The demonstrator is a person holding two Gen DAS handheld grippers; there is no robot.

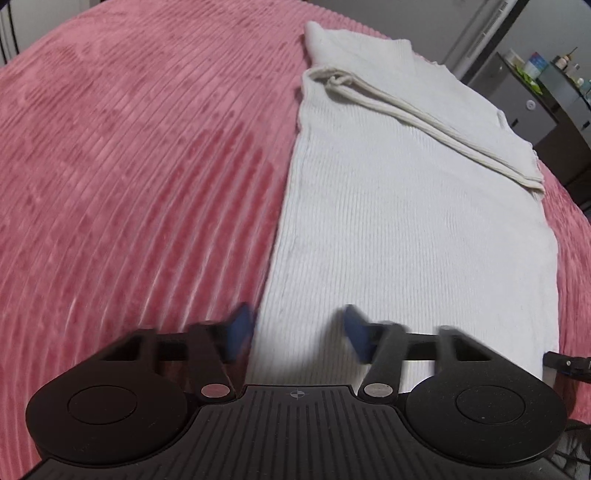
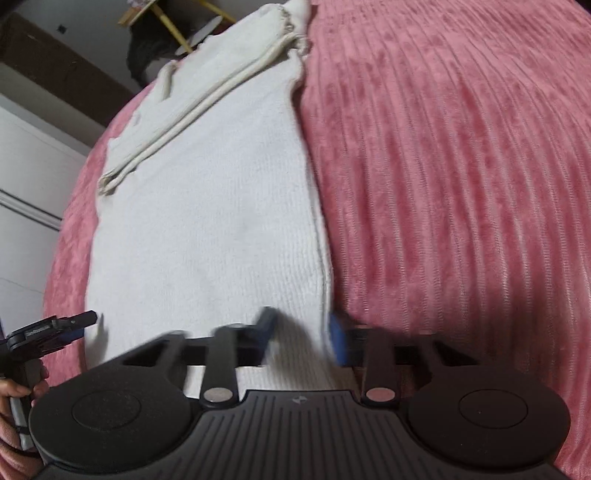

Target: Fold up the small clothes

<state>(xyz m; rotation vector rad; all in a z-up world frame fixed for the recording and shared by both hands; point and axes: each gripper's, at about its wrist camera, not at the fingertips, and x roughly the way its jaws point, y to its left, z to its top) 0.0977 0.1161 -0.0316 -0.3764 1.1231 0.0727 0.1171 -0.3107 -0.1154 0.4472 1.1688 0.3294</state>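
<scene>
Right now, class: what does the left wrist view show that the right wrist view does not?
Only the left wrist view shows a grey cabinet with bottles on top. Only the right wrist view shows yellow furniture legs and a hand holding the left gripper. Both show the white knitted garment lying flat on the pink ribbed blanket, with the viewing gripper's jaws apart over its near edge.

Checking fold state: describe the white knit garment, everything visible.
The white garment is a ribbed knit, off-white, lying flat as a long folded strip on the pink ribbed blanket. Cream edge bands run diagonally across its far half, and the far end narrows. Its near end lies between both grippers' blue pads; whether they touch it cannot be told.
</scene>
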